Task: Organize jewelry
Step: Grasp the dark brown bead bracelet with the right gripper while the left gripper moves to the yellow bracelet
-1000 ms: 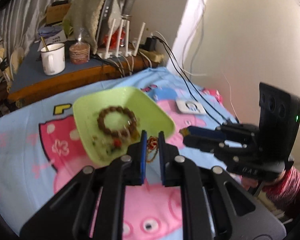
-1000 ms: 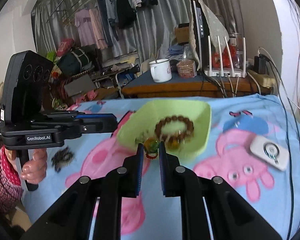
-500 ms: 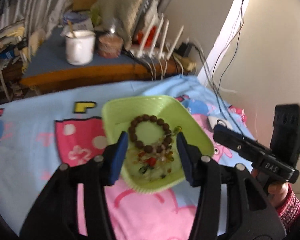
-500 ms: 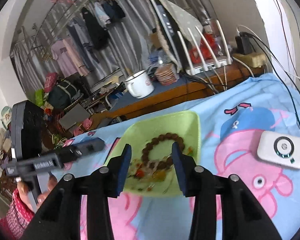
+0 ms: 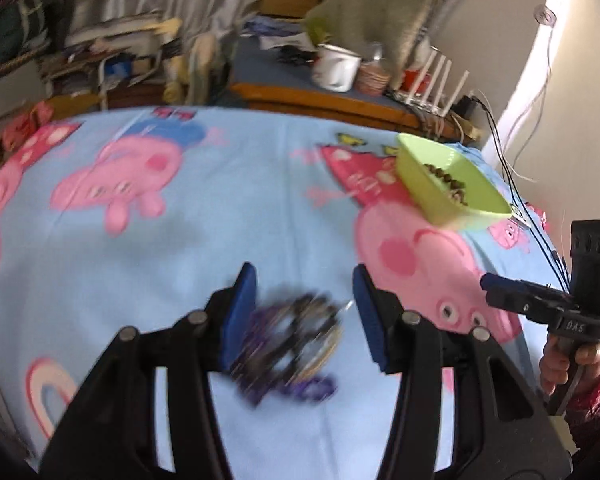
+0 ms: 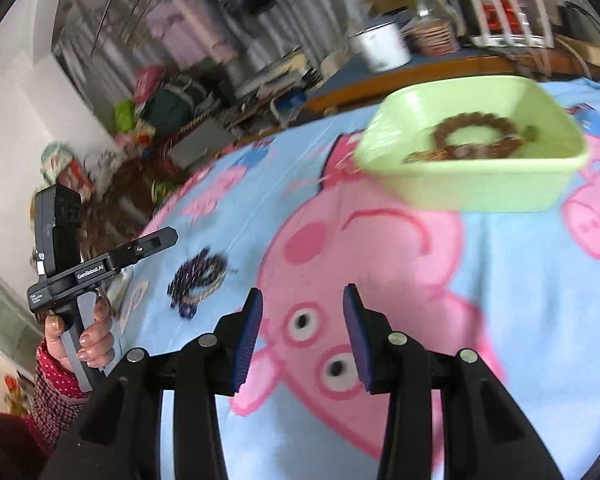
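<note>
Two grippers stood wide open and empty. My left gripper (image 5: 304,312) hovered over the purple-and-gold bead pile (image 5: 296,340) near the blanket's (image 5: 220,220) front edge — the pickup step, I judged. Next: lower, close on beads, carry to the green tray (image 5: 452,196) at the far right corner; my right gripper (image 6: 302,332) idled.

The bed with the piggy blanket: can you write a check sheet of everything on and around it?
Surface: Peppa Pig blanket, light blue.
Job's things: green tray holding a brown bead bracelet; dark purple bead pile loose on the blanket.
Clutter: white mug and router on the desk.
Grippers: left gripper open around the pile; right gripper open, empty.
Cables: black cables beside the tray.
Surroundings: hanging clothes, cluttered shelves.
</note>
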`<act>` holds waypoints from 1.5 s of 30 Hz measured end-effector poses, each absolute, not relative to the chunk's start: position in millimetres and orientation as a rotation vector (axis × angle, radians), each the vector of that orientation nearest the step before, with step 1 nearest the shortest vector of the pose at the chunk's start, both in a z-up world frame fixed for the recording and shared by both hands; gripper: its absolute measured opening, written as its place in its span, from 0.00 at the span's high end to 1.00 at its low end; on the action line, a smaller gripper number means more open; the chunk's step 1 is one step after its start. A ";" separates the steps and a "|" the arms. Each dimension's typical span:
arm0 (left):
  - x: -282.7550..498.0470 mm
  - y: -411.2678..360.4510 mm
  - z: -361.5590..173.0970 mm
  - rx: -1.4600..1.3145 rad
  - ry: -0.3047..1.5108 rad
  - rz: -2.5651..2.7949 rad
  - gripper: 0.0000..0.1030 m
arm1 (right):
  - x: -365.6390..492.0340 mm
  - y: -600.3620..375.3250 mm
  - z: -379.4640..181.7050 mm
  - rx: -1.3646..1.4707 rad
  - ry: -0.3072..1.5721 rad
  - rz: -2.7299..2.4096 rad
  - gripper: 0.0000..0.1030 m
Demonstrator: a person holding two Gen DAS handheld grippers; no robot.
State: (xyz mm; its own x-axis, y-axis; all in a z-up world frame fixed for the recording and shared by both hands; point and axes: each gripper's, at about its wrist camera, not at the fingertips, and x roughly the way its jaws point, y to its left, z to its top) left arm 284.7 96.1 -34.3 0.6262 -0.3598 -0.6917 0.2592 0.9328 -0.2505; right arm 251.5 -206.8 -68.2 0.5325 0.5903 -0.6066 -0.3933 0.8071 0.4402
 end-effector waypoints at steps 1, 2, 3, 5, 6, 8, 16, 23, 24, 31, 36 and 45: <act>280.5 104.8 -36.8 -0.149 0.820 -0.348 0.54 | 251.5 -197.2 -66.6 0.245 0.824 0.608 0.97; 276.0 114.9 -39.5 -0.172 0.817 -0.337 0.54 | 253.3 -188.3 -64.8 0.228 0.827 0.618 0.97; 273.7 121.2 -41.7 -0.188 0.815 -0.330 0.54 | 256.7 -176.2 -63.5 0.206 0.834 0.636 0.98; 269.3 133.4 -46.1 -0.218 0.814 -0.313 0.54 | 264.9 -155.5 -61.4 0.181 0.841 0.666 0.99; 267.4 137.8 -48.2 -0.231 0.814 -0.306 0.54 | 271.8 -141.6 -60.3 0.168 0.847 0.681 0.99; 263.5 145.5 -49.3 -0.258 0.810 -0.305 0.54 | 287.8 -115.6 -61.0 0.138 0.864 0.693 0.99; 237.6 138.3 -46.9 -0.227 0.782 -0.371 0.54 | 314.2 -73.0 -85.6 0.051 0.944 0.703 1.00; 238.5 83.4 -59.2 -0.027 0.810 -0.420 0.54 | 288.0 -117.6 -76.9 0.105 0.873 0.646 1.00; 239.1 81.0 -58.9 -0.031 0.807 -0.425 0.54 | 284.3 -125.1 -76.6 0.111 0.873 0.637 1.00; 240.5 68.0 -61.8 0.008 0.817 -0.434 0.54 | 258.4 -198.3 -83.7 0.196 0.896 0.545 1.00; 246.0 53.8 -71.5 0.071 0.852 -0.417 0.54 | 247.1 -207.9 -85.3 0.191 0.885 0.556 1.00; 255.5 31.6 -78.4 0.143 0.871 -0.431 0.93 | 241.5 -198.1 -87.9 0.160 0.877 0.546 1.00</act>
State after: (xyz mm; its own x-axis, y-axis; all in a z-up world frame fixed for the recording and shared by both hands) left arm 255.5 31.6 -78.4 0.5642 -0.3077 -0.7661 0.4224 0.9049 -0.0523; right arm 241.5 -198.1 -87.9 0.5128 0.5159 -0.6862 -0.3881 0.8523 0.3508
